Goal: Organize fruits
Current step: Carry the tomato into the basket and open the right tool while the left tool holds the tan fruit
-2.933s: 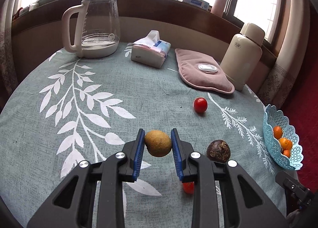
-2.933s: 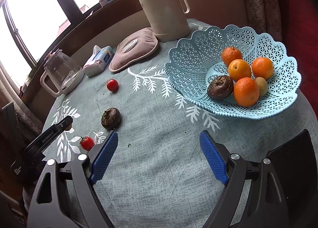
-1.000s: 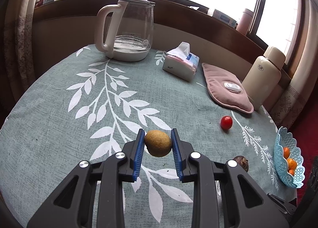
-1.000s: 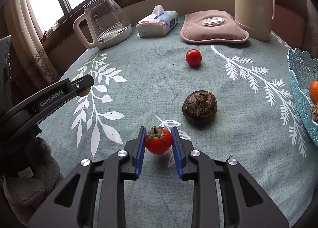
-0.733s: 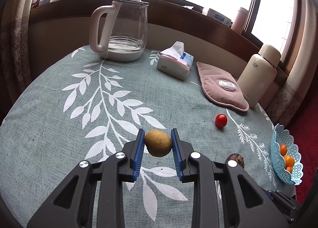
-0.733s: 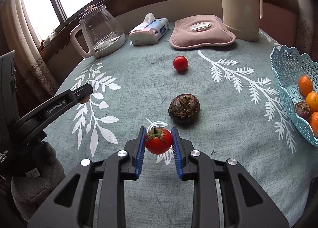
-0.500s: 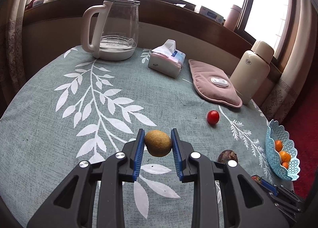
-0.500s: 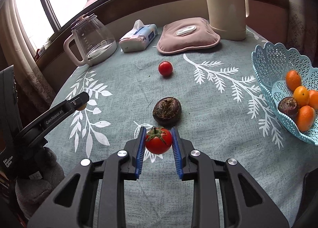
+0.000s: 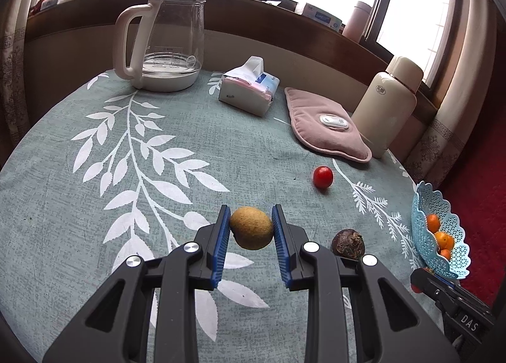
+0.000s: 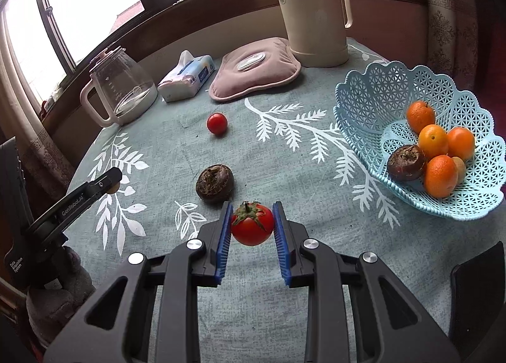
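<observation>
Holding a red tomato (image 10: 252,227) tight, the right gripper (image 10: 252,230) is nearer the blue basket (image 10: 373,103) at the table's right edge. The left gripper (image 9: 251,231) (farther away) squeezes a brown kiwi (image 9: 251,227), basket off to its right.

Each camera sits just behind its own tool, looking forward and down along the two fingers at close range. The left tool (image 9: 251,228) faces across the bench (image 9: 95,205) toward the glass kettle (image 9: 164,40) and window. The right tool (image 10: 252,225) faces the same window, basket (image 10: 373,103) ahead-right. Both views share the dark round fruit (image 9: 348,243), loose tomato (image 9: 323,176), tissue pack (image 9: 248,91) and thermos (image 9: 389,107).
</observation>
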Motion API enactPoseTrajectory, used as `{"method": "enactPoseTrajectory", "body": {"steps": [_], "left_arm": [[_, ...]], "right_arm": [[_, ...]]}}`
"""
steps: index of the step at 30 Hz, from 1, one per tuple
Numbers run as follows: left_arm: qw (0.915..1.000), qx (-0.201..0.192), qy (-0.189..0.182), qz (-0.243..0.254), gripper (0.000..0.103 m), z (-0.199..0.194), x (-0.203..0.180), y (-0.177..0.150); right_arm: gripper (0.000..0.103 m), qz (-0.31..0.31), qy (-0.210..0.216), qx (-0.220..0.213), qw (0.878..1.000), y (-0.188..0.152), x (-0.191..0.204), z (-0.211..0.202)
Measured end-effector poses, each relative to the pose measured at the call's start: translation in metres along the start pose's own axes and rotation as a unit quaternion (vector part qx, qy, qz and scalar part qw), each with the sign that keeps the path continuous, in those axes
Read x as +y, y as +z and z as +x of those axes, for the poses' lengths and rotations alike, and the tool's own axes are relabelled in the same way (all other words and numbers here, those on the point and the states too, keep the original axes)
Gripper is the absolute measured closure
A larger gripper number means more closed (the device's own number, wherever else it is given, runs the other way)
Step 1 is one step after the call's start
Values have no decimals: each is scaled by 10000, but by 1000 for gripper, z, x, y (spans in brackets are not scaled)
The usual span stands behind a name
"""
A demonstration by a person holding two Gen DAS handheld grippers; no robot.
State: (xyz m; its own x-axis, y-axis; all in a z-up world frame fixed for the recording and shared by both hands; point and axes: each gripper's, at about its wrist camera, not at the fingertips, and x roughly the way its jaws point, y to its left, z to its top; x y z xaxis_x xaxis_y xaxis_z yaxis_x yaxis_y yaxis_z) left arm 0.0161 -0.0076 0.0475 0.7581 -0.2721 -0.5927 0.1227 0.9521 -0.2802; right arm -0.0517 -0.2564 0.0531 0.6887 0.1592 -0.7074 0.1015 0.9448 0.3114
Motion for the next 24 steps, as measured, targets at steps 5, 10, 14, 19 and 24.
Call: {"method": "enactPoseTrajectory", "body": {"steps": [5,10,14,19,24], "left_arm": [[9999,41,-66,64,76,1,-5,-2],[9998,50,-137,163,76,0,-11,-5],[9996,62,-188,221,76,1,-14,-6],[9994,79,-221,273,76,1,-17,-7],[9993,87,-222,280,76,1,-17,-7]], "right_arm": [[77,175,-179,-127,9996,4,-19,-12],[77,370,-360,-308,9982,9,-38,-24],[77,563,-407,-430,9967,15,-55,-31],[77,693,-588,-559,9943,21,-67,-38],[77,806,-752,-648,9918,23,-81,-42]]}}
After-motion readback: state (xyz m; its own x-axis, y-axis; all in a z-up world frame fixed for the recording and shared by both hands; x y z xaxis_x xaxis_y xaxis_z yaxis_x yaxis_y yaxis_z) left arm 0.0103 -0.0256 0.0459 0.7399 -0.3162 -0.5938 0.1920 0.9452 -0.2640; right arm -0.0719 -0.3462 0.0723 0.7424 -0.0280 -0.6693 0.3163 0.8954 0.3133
